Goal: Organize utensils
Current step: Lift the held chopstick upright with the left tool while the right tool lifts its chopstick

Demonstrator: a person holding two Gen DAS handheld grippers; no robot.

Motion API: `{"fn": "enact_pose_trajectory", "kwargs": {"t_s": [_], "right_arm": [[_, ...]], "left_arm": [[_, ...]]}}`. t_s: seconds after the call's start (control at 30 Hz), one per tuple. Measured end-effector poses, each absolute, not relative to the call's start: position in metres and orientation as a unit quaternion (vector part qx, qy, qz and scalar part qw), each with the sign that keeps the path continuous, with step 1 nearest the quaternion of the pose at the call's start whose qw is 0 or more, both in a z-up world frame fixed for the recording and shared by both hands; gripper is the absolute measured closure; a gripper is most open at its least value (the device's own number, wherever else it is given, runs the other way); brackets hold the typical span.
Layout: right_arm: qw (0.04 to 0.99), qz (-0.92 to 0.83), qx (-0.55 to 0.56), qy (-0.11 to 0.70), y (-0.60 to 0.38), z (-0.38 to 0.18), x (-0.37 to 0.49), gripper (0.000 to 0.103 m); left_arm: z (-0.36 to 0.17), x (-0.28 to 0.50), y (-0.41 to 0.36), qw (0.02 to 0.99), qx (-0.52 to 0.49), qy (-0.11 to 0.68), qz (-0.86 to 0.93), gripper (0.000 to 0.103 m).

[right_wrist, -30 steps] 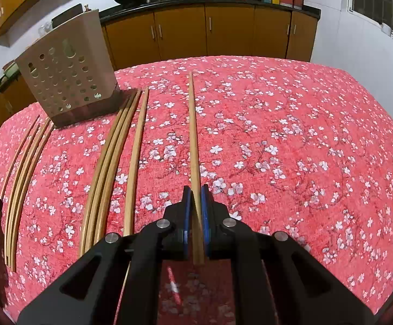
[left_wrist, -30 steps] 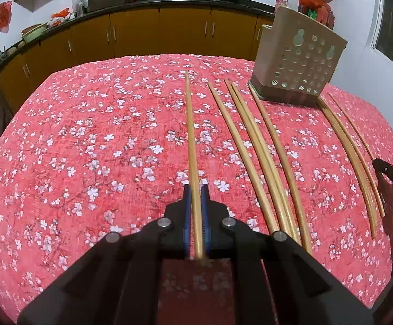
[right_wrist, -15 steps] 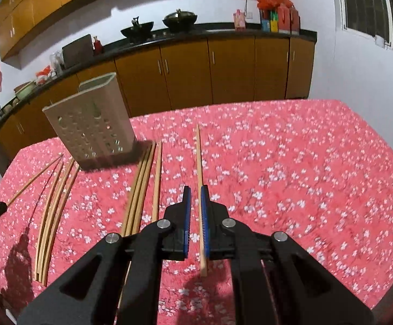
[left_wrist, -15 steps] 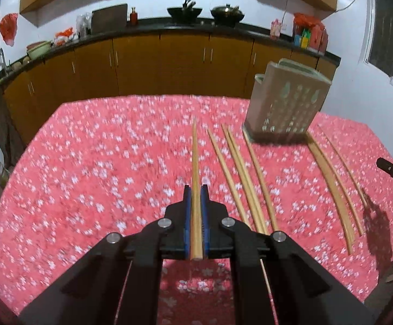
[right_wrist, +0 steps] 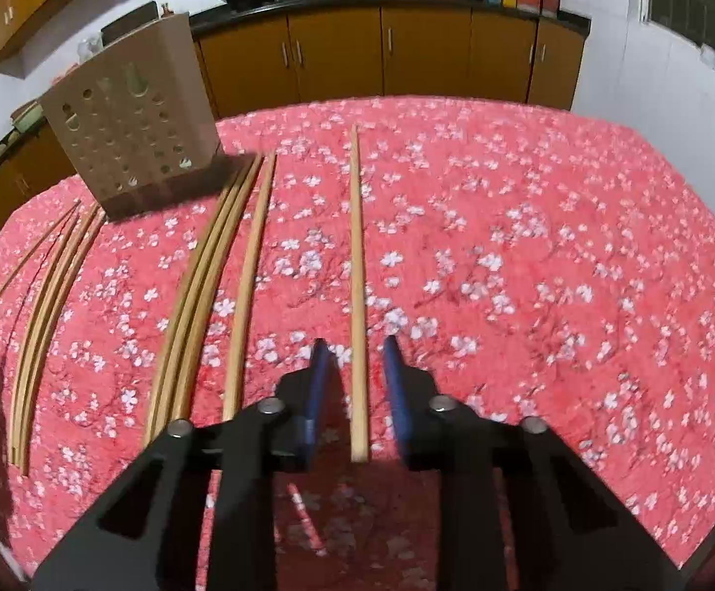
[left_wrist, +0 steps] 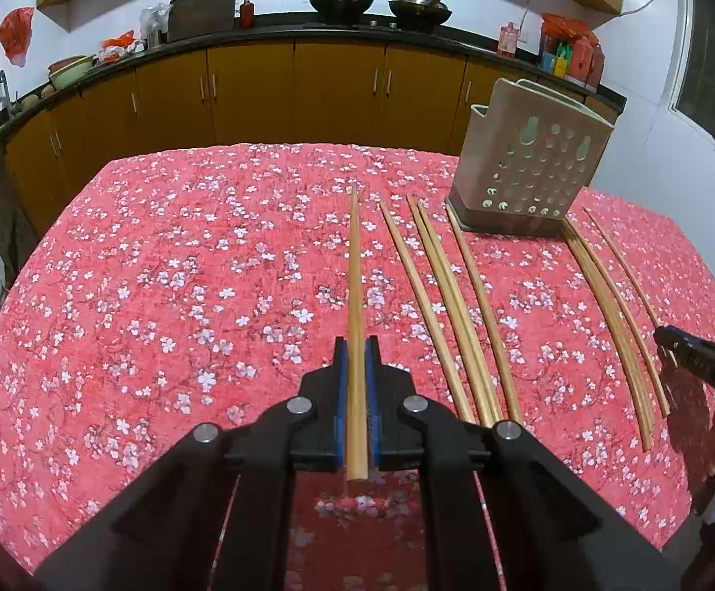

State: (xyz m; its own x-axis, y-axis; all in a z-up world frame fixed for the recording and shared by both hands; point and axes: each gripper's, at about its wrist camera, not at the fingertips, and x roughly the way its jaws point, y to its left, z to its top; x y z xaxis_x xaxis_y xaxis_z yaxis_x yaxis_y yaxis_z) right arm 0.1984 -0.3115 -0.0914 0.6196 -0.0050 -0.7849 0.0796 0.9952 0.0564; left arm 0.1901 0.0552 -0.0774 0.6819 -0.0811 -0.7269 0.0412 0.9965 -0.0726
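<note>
Left wrist view: the left gripper (left_wrist: 356, 369) has its blue-padded fingers (left_wrist: 340, 384) clamped on a long wooden chopstick (left_wrist: 355, 295) held above the red floral-clothed surface (left_wrist: 185, 271). The right gripper (right_wrist: 355, 359) has its fingers (right_wrist: 319, 369) spread wide either side of another wooden chopstick (right_wrist: 356, 266) lying on the cloth. A perforated beige utensil holder (left_wrist: 534, 167) stands near the loose chopsticks (left_wrist: 456, 305).

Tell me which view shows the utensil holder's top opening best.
Left wrist view. It shows the utensil holder from higher up, with rim and divider at the top visible. In the right wrist view the holder shows only its perforated face and one side; the opening is not visible.
</note>
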Motion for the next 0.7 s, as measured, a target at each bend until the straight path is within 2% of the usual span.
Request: {"fn": "enact_pose_trajectory", "kwargs": {"t_s": [0.03, 0.23, 0.7], "right_arm": [[0.899, -0.024, 0.043, 0.434, -0.312, -0.091, 0.198, 0.096], [0.903, -0.020, 0.058, 0.424, -0.317, -0.083, 0.194, 0.096], [0.954, -0.010, 0.083, 0.290, -0.327, 0.008, 0.171, 0.096]], "left_arm": [[-0.077, 0.190, 0.055, 0.917, -0.026, 0.396, -0.034, 0.095], [-0.068, 0.186, 0.054, 0.923, -0.027, 0.383, -0.040, 0.095], [-0.017, 0.173, 0.062, 0.948, -0.045, 0.312, -0.044, 0.095]]}}
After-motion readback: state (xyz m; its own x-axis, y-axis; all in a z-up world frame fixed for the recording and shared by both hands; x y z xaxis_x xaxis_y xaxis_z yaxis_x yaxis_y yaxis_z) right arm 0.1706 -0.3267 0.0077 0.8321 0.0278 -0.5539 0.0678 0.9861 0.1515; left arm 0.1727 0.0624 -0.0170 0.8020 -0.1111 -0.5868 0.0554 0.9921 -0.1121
